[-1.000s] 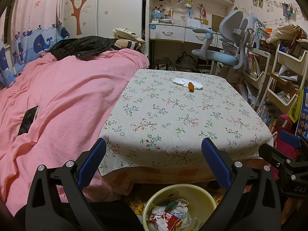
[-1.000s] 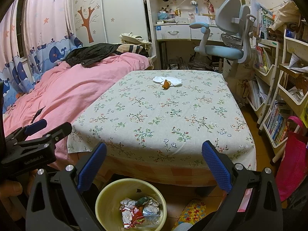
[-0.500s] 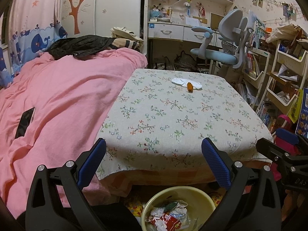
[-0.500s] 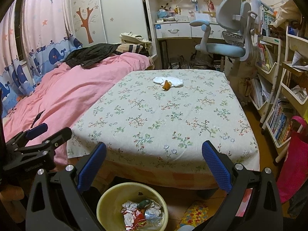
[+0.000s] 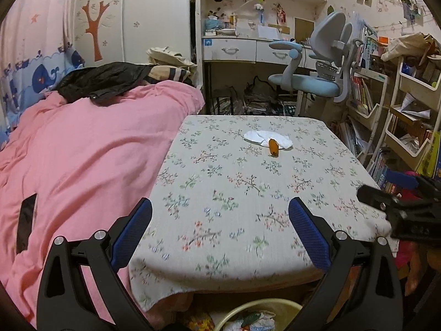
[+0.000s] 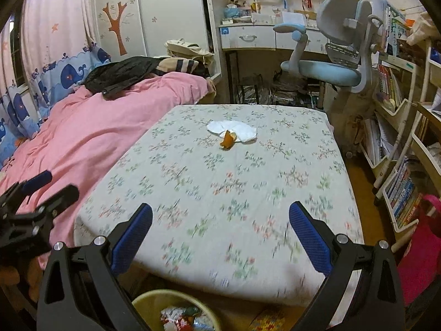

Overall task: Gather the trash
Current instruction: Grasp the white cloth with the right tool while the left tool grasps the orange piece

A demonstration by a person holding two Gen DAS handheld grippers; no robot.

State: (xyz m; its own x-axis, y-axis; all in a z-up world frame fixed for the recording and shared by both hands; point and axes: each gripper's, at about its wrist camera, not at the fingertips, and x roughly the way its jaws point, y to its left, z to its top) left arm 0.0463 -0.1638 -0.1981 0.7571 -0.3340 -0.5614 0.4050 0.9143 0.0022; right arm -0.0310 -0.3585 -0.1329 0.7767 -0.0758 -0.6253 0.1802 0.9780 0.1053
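A white tissue (image 5: 266,138) (image 6: 233,129) with an orange peel piece (image 5: 273,146) (image 6: 227,139) on its near edge lies at the far middle of the floral-cloth table (image 5: 248,193) (image 6: 220,187). A yellow bin (image 5: 256,315) (image 6: 176,310) holding crumpled trash stands on the floor below the table's near edge. My left gripper (image 5: 220,229) and right gripper (image 6: 220,231) are both open and empty, over the table's near edge, far from the tissue. Each also shows in the other's view: the right gripper (image 5: 397,204), the left gripper (image 6: 35,201).
A pink-covered bed (image 5: 82,160) adjoins the table's left side, with a black jacket (image 5: 104,82) and a dark phone (image 5: 26,220) on it. A blue-grey chair (image 5: 317,80) and desk stand behind. Shelves of books (image 5: 399,127) line the right.
Both grippers have risen and moved forward over the table's near edge. The bin has slid down to the bottom of both views. Jaws stay open.
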